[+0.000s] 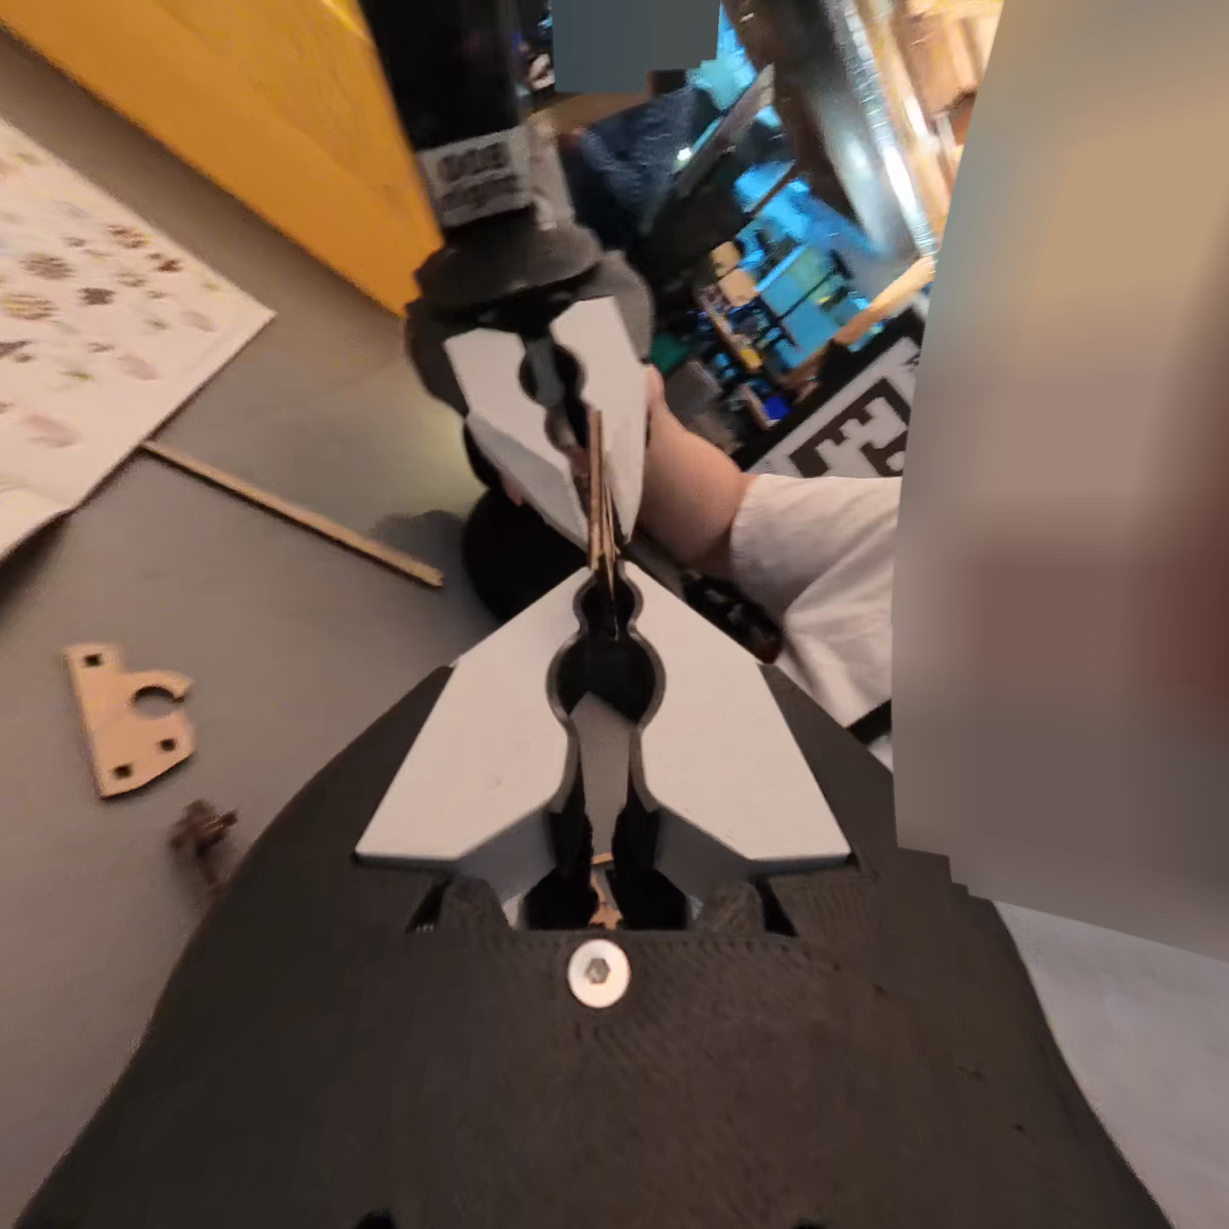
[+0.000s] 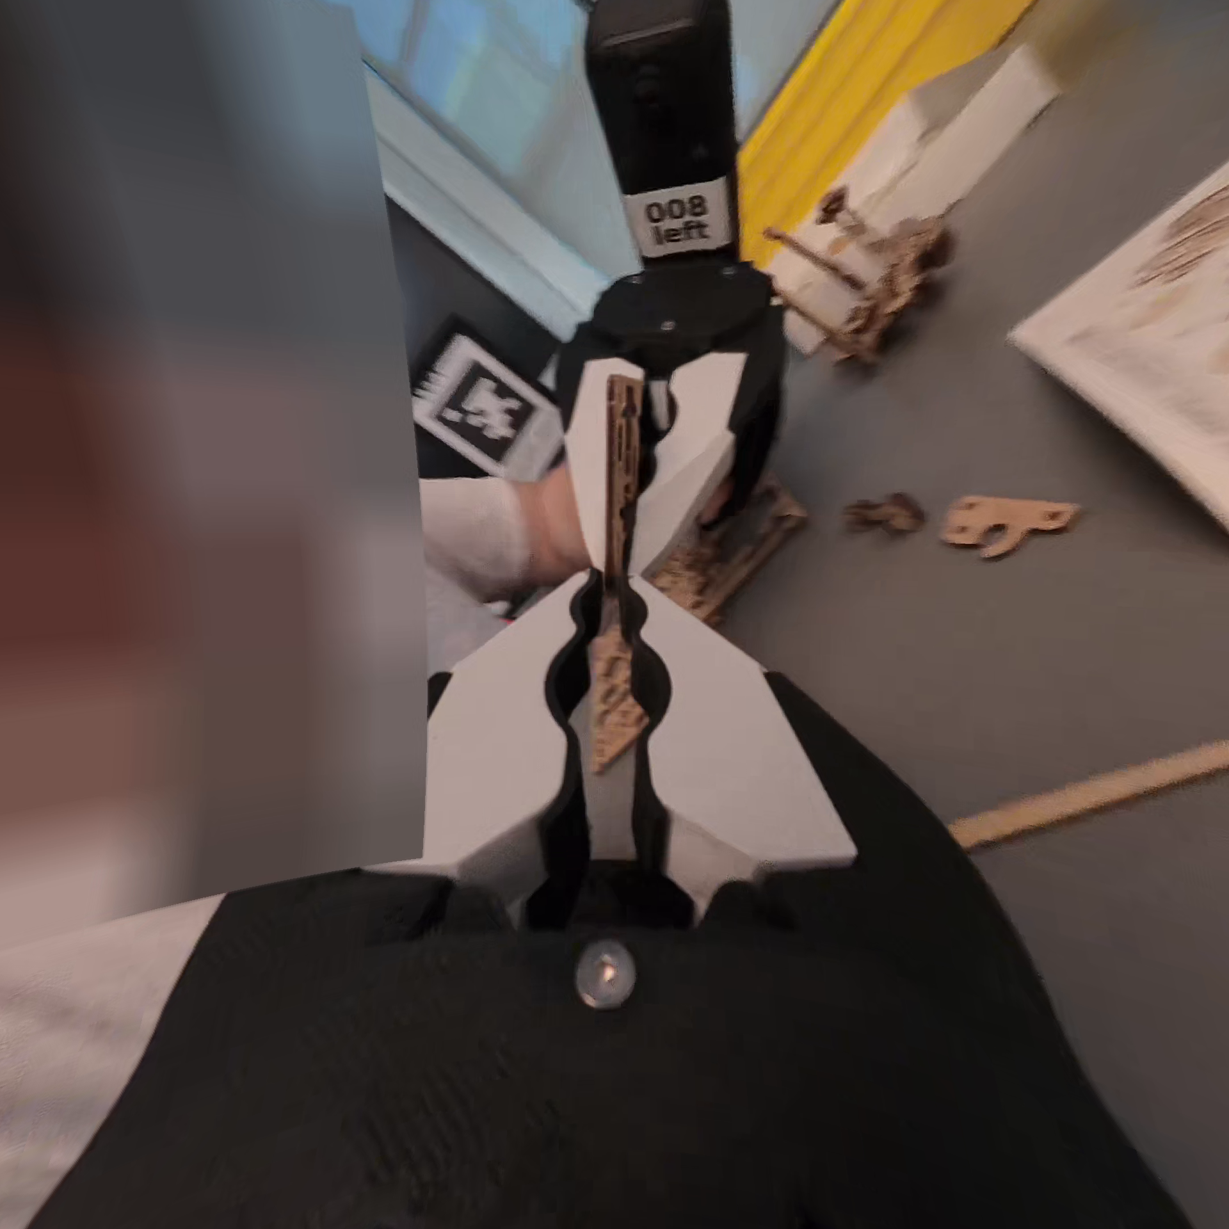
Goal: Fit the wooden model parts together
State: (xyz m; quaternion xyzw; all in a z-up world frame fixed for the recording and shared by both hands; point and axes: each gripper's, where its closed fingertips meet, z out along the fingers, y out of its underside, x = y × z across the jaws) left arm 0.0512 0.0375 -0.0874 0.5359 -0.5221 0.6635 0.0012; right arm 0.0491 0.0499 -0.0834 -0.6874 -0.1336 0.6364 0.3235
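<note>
Landmark: thin wooden model part (image 1: 602,505), edge-on at centre, high above the grey table (image 1: 279,598). Far left of it, printed sheet (image 1: 86,332); nearer, drilled wooden plate (image 1: 126,718) and long wooden strip (image 1: 292,512), flat on the table. Directly below it, left gripper (image 1: 608,592), tips pinched on its lower edge. Directly above, right gripper (image 1: 598,479), clamped on its upper end, tip to tip with the left. Right of it, a white sleeve (image 1: 818,565).
</note>
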